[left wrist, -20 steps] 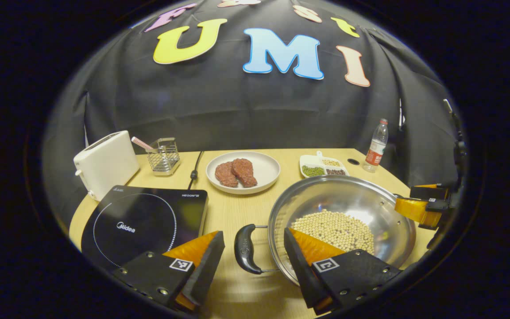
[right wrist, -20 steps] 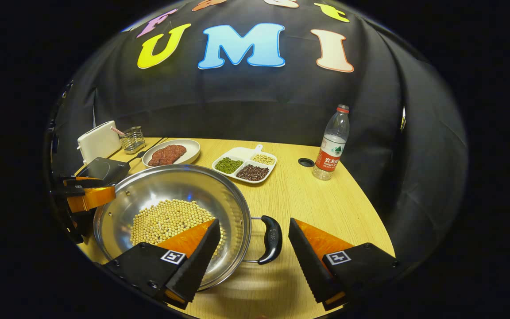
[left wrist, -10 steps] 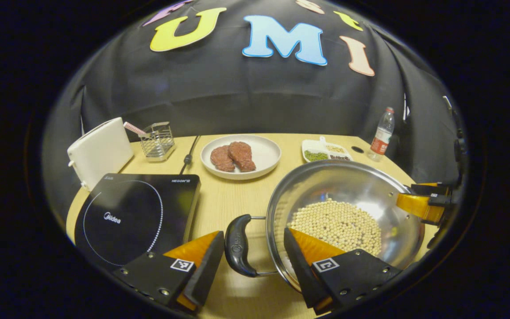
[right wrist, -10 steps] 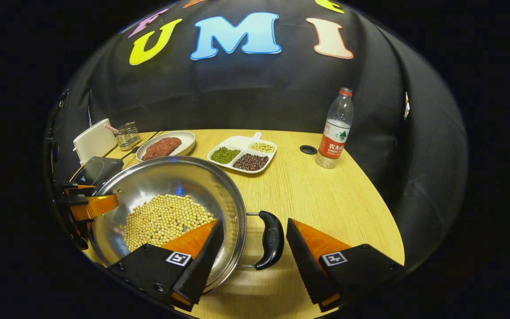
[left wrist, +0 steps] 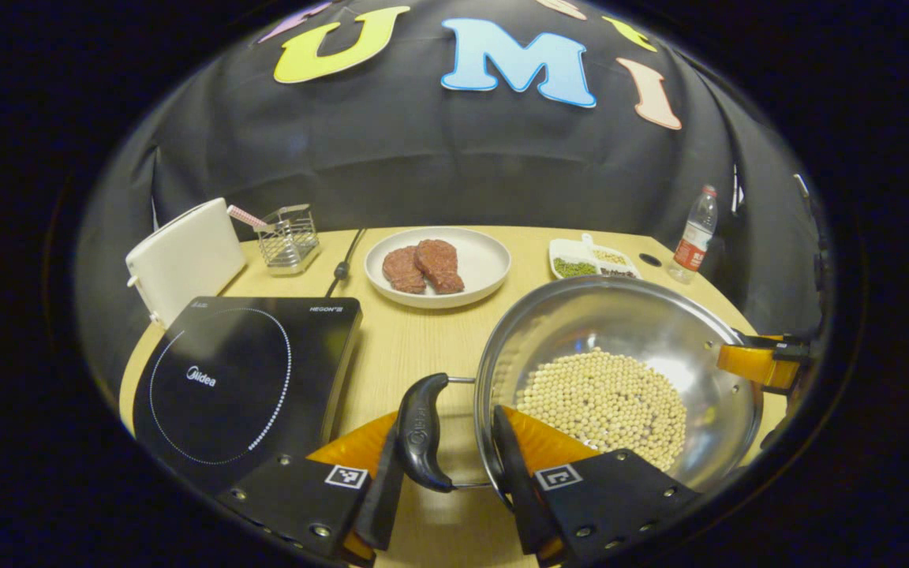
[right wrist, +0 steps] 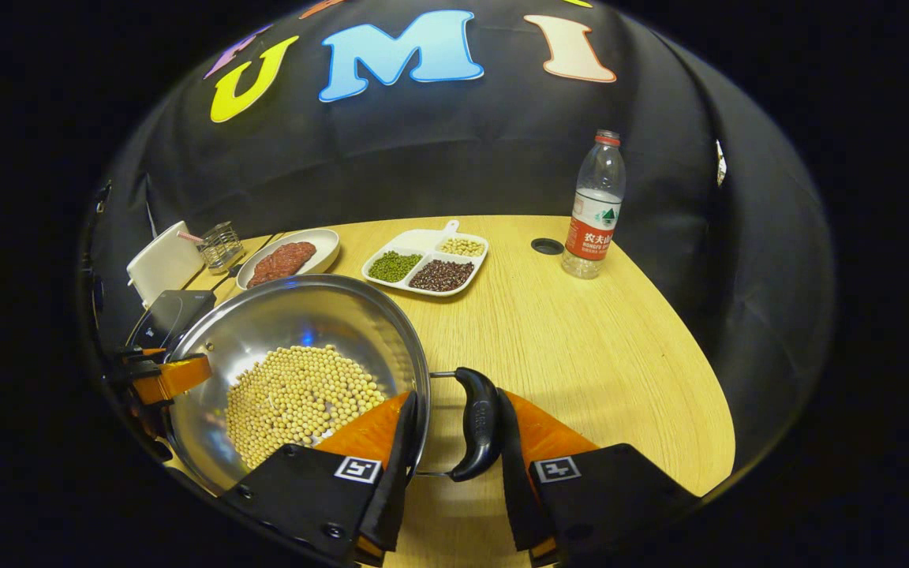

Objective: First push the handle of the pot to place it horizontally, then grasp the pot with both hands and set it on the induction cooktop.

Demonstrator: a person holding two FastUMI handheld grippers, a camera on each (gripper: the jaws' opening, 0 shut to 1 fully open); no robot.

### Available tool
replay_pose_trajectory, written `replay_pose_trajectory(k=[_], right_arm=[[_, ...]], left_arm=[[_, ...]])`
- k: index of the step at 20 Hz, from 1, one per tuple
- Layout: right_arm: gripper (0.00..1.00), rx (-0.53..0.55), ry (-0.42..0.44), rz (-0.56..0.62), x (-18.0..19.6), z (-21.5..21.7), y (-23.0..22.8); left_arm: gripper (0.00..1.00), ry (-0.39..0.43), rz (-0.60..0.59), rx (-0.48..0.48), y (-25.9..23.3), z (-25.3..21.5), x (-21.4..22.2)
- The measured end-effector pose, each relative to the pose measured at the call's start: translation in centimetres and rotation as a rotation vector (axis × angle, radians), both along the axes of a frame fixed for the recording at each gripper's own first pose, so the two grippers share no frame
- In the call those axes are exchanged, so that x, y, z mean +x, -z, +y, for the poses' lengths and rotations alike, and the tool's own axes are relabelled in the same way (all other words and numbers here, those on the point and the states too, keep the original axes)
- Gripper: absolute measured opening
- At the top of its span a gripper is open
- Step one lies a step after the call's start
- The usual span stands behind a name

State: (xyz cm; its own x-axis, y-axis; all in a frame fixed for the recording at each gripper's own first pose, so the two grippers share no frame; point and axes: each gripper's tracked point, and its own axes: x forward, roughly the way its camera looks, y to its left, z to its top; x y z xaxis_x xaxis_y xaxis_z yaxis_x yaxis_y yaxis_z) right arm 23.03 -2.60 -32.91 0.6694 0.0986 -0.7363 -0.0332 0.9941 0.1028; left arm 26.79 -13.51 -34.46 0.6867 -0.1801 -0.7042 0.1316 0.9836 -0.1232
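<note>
Two grippers, one pot handle each. In the left gripper view, the left gripper (left wrist: 445, 430) sits at bottom centre with its jaws drawn narrow around the pot's left handle (left wrist: 420, 432). The outer finger lies against the black grip, and a gap shows on the pot side. Cannot tell whether it is actually clamped.

In the right gripper view, the right gripper (right wrist: 454, 410) brackets the right handle (right wrist: 480, 426) the same way, mirrored. One finger is against the grip, the other overlaps the rim, and again I cannot tell if there is pressure.

The steel pot (left wrist: 596, 323) holds a layer of soybeans (left wrist: 604, 398). It sits at lower right of the left gripper view, just beside the induction cooktop (left wrist: 241, 379) and not on it. Both handles lie level, one on each side.

Farther back on the wooden table (right wrist: 581, 355):
- a plate (left wrist: 486, 260) with two meat patties (left wrist: 423, 267)
- a white toaster (left wrist: 185, 259) and a wire basket (left wrist: 289, 237), upper left
- a divided dish (right wrist: 423, 241) of beans (three kinds)
- a water bottle (right wrist: 594, 209), upright near the far edge
</note>
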Motion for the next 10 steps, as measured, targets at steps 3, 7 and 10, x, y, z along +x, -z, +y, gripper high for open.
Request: replay_pose_trajectory(k=[3, 7, 10], right_arm=[[0.51, -0.002, -0.005, 0.0, 0.3, 0.1, -0.2], [0.51, 0.0, -0.018, 0.008, 0.4, 0.2, -0.5], [0.47, -0.005, -0.025, -0.001, 0.3, 0.3, -1.6]], left_arm=[[0.56, -0.027, -0.018, 0.0, -0.6, 0.0, 0.4], [0.54, -0.046, -0.015, 0.008, -0.8, 0.1, 0.1], [0.54, -0.054, -0.022, 0.005, -1.9, 0.4, 0.0]])
